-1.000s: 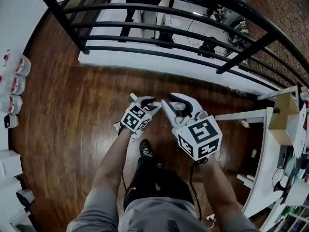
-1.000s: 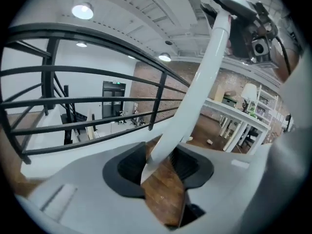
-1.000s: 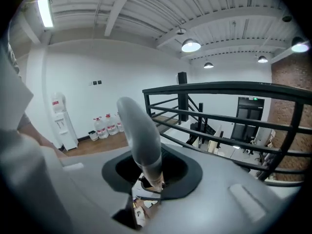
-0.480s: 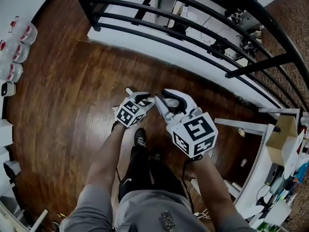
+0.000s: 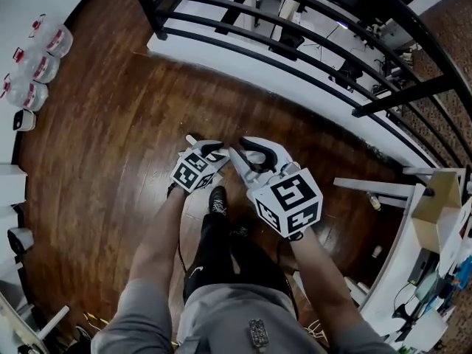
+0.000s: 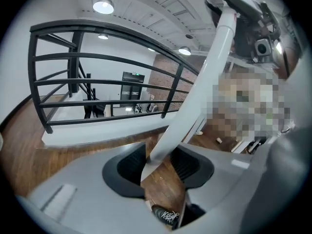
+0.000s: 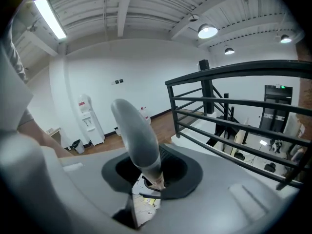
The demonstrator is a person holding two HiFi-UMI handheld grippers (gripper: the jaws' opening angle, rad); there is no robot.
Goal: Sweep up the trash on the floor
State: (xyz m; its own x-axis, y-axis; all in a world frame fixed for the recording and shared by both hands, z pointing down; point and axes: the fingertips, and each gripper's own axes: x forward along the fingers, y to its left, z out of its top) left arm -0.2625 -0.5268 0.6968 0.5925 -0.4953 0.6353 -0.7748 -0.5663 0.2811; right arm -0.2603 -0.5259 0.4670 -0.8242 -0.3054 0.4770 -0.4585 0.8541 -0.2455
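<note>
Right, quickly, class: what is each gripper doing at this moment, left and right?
Left gripper: closed on a white handle.
Right gripper: closed on a grey handle.

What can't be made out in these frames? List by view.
- Head view: the floor under the left gripper and right gripper, covered by them and the arms.
- Left gripper view: the white handle's lower end, behind the gripper's body.
- Right gripper view: what the grey handle joins to, hidden below the fingers.
- Head view: bottles, cut off by the left edge.
</note>
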